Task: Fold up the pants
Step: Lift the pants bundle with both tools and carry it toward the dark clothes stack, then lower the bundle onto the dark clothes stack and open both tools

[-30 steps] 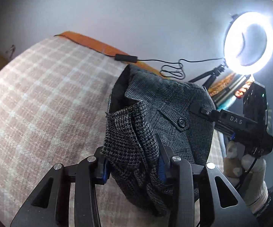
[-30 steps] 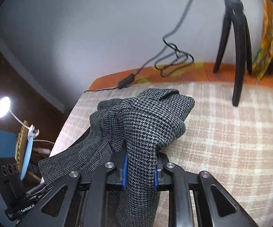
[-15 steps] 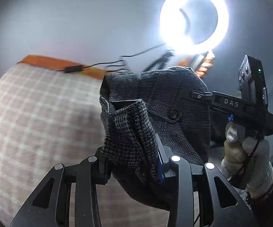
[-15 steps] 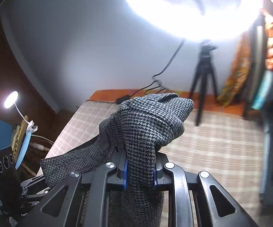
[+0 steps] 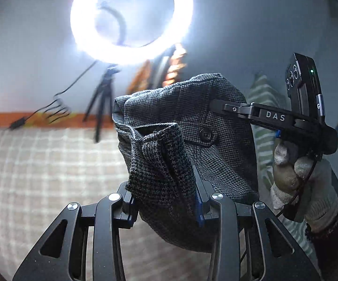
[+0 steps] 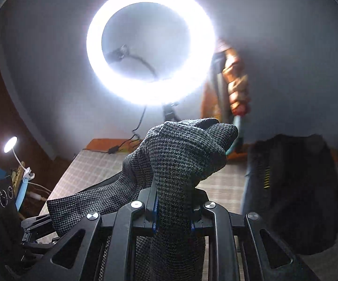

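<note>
The grey houndstooth pants (image 5: 192, 145) hang in the air between both grippers, above the checked bed (image 5: 40, 168). My left gripper (image 5: 164, 208) is shut on a bunched fold of the waist; a back-pocket button (image 5: 205, 134) shows above it. My right gripper (image 6: 172, 213) is shut on another bunch of the pants (image 6: 183, 159). In the left wrist view the right gripper (image 5: 218, 105) reaches in from the right, held by a gloved hand (image 5: 295, 178), its tips against the cloth.
A lit ring light (image 6: 150, 44) on a tripod (image 5: 103, 103) stands at the bed's far edge, with a black cable (image 5: 51, 110). A small desk lamp (image 6: 10, 144) is at left. A dark garment (image 6: 293, 192) hangs at right.
Both grippers have risen and tilted up with the pants. The bed has dropped low in both views and the ring light now fills the upper part.
</note>
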### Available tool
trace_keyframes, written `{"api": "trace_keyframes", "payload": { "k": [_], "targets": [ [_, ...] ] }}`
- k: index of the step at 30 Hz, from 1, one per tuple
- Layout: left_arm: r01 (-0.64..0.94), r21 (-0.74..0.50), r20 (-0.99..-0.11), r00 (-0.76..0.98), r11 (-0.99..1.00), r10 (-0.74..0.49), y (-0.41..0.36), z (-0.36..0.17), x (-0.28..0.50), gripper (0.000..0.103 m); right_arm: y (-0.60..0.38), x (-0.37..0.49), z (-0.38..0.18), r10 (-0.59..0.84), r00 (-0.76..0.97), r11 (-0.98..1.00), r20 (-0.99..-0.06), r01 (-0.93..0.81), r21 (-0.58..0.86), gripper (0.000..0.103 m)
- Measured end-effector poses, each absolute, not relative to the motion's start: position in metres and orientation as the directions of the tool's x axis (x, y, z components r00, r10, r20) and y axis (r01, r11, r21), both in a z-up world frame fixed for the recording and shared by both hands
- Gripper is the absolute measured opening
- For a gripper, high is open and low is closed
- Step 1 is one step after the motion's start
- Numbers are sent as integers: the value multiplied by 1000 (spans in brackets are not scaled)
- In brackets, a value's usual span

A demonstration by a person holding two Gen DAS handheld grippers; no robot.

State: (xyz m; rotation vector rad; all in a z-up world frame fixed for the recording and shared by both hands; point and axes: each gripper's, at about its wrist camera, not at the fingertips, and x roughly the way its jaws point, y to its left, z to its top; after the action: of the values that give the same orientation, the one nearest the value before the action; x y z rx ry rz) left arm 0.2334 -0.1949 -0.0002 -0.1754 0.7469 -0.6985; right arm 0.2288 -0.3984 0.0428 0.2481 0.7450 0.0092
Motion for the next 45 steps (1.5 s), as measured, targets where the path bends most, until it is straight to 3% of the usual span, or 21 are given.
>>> {"api": "trace_keyframes", "payload": {
  "k": [17, 26, 32, 33, 36, 39, 40, 45],
  "targets": [
    [641, -319, -506, 508, 698, -697, -379, 16, 266, 35, -565, 230, 70, -94, 767, 981, -634, 181, 74, 17],
    [606, -331, -518, 524, 723, -676, -438, -23, 286, 35, -626, 267, 32, -38, 753, 989, -657, 123, 85, 17],
    [560, -372, -571, 491, 740, -658, -452, -65, 293, 35, -668, 286, -23, 51, 708, 977, -705, 111, 182, 18],
    [550, -380, -578, 487, 744, -655, -451, -69, 291, 36, -673, 287, -29, 52, 700, 974, -712, 122, 191, 20],
    [511, -430, -611, 442, 744, -656, -447, -79, 295, 42, -695, 289, -51, 35, 662, 954, -748, 200, 221, 40],
    [487, -430, -632, 439, 760, -639, -439, -82, 292, 59, -707, 280, -58, -64, 636, 947, -769, 281, 154, 58],
    [480, -433, -631, 442, 763, -637, -436, -81, 290, 64, -709, 275, -56, -92, 640, 942, -763, 304, 141, 60],
    [478, -398, -644, 462, 783, -610, -427, -76, 283, 64, -696, 252, -36, -229, 654, 939, -721, 344, 14, 60]
  ]
}}
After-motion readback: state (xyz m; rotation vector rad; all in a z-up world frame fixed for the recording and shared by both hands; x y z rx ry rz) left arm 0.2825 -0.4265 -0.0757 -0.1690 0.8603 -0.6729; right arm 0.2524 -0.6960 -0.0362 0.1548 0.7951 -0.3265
